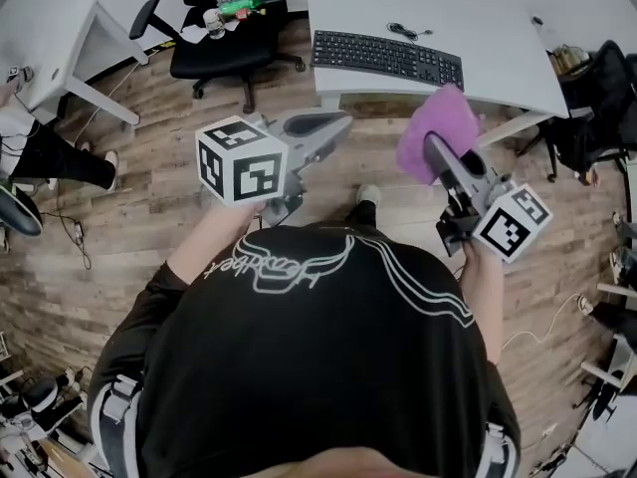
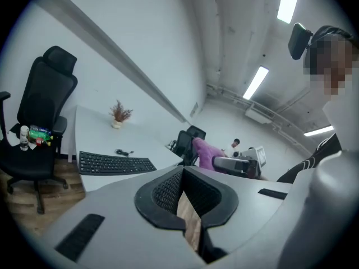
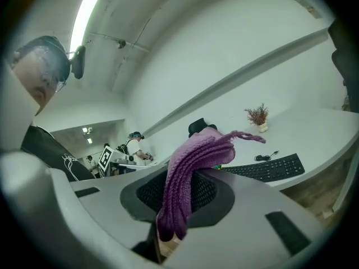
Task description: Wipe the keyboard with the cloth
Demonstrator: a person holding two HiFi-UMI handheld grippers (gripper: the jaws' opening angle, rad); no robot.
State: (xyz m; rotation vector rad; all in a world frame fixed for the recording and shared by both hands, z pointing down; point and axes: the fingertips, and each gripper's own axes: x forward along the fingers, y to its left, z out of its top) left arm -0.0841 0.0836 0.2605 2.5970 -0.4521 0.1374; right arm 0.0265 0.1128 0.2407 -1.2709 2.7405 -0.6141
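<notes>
A black keyboard (image 1: 388, 58) lies near the front edge of the white desk (image 1: 498, 18). My right gripper (image 1: 434, 149) is shut on a purple cloth (image 1: 439, 129), held in the air just short of the desk, right of the keyboard's end. In the right gripper view the cloth (image 3: 193, 167) drapes out between the jaws, with the keyboard (image 3: 263, 168) beyond. My left gripper (image 1: 338, 122) hovers over the wooden floor in front of the desk, shut with nothing in it. Its own view shows the jaws (image 2: 188, 206) almost together and the keyboard (image 2: 115, 163) ahead on the left.
A black office chair (image 1: 224, 28) with bottles on its seat stands left of the desk. A coiled cable (image 1: 408, 33) lies behind the keyboard. Dark bags and chairs (image 1: 597, 98) crowd the right. A small potted plant (image 2: 119, 115) sits far back. Another desk (image 1: 60, 28) stands left.
</notes>
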